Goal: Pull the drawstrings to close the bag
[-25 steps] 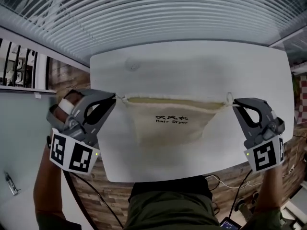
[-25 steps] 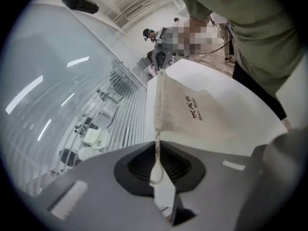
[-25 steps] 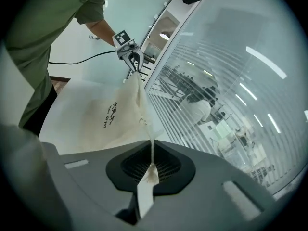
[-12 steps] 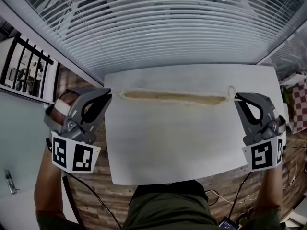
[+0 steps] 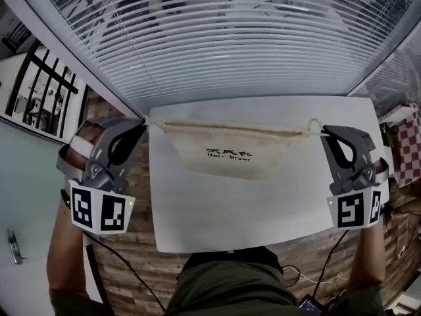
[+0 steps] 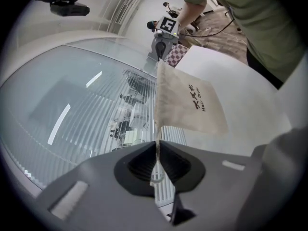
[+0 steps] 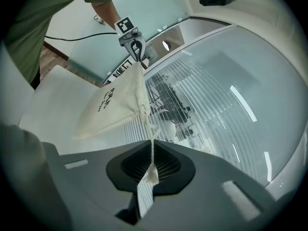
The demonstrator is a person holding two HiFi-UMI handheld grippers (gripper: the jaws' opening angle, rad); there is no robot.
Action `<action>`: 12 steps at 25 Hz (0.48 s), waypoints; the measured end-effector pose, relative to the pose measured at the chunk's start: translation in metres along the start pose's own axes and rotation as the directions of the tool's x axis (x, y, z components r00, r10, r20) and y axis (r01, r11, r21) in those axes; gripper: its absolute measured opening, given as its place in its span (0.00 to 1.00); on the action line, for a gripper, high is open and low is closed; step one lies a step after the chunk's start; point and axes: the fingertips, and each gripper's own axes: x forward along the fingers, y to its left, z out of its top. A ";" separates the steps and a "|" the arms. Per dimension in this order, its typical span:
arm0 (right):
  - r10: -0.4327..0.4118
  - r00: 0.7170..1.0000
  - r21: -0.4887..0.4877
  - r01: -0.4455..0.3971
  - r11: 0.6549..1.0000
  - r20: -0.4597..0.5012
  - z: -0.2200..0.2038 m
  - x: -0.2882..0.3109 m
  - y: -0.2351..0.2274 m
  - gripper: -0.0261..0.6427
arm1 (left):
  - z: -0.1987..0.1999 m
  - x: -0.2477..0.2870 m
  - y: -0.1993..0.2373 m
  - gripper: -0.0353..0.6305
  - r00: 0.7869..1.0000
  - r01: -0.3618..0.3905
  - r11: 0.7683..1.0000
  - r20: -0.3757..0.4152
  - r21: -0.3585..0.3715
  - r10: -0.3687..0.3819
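Note:
A cream cloth drawstring bag with black print hangs in the air over the white table, stretched flat between my two grippers. My left gripper is shut on the left drawstring at the bag's left corner. My right gripper is shut on the right drawstring, whose frayed end shows between the pads. In the left gripper view the bag hangs just ahead of the jaws, with the right gripper beyond it. In the right gripper view the bag runs to the left gripper.
Window blinds fill the space behind the table. A wood floor shows at the table's left edge and cables trail near the front right. The person's torso is against the table's near edge.
Both grippers have risen with the drawstrings. The bag, seen edge-on as a thin strip half a second ago, now hangs down with its printed face showing.

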 end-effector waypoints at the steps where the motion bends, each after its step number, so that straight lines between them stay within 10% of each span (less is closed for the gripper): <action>1: 0.001 1.000 -0.017 -0.001 1.000 -0.009 0.002 -0.001 -0.001 0.06 | -0.001 -0.002 0.001 0.09 1.000 -0.003 1.000 -0.002 0.001 0.003; 12: -0.044 0.999 -0.033 0.043 0.999 -0.019 -0.014 -0.005 -0.013 0.06 | -0.020 -0.007 0.010 0.09 0.999 -0.023 1.000 -0.044 -0.019 0.023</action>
